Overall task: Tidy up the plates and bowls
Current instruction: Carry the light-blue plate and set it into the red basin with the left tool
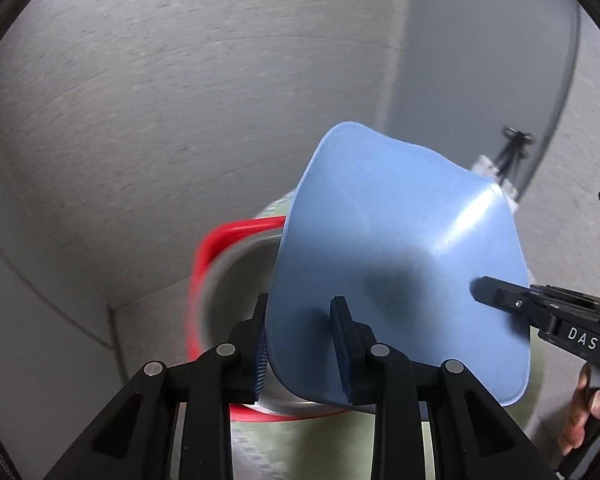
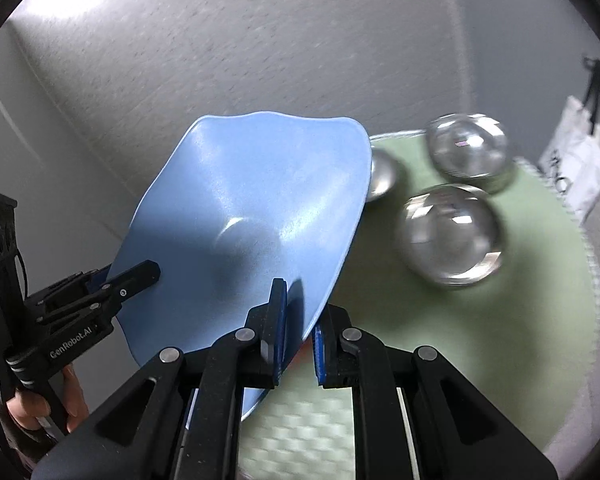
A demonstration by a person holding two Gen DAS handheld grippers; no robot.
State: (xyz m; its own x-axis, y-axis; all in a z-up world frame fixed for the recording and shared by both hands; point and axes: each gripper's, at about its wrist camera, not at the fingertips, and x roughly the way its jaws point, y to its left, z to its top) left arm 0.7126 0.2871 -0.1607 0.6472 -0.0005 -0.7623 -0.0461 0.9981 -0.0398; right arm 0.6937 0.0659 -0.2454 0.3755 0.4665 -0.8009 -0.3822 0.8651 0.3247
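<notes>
Both grippers clamp the blue plate [image 1: 400,248], held tilted in the air: left gripper [image 1: 302,344] pinches its near rim, right gripper [image 2: 298,332] the opposite edge. Below it a red tray [image 1: 216,248] holds what's prob a steel bowl, blurred. 3 steel bowls [image 2: 450,234] sit upside down on green mat [image 2: 500,320]

Matt blue plastic plate [image 1: 400,248], shiny metal bowls [image 2: 450,234]

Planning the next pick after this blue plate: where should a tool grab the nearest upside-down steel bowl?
The steel bowl lies dome-up on the green mat; its smooth, curved top offers nothing to pinch. Come in low from the near side and clamp the bottom rim, probably tipping it first.
</notes>
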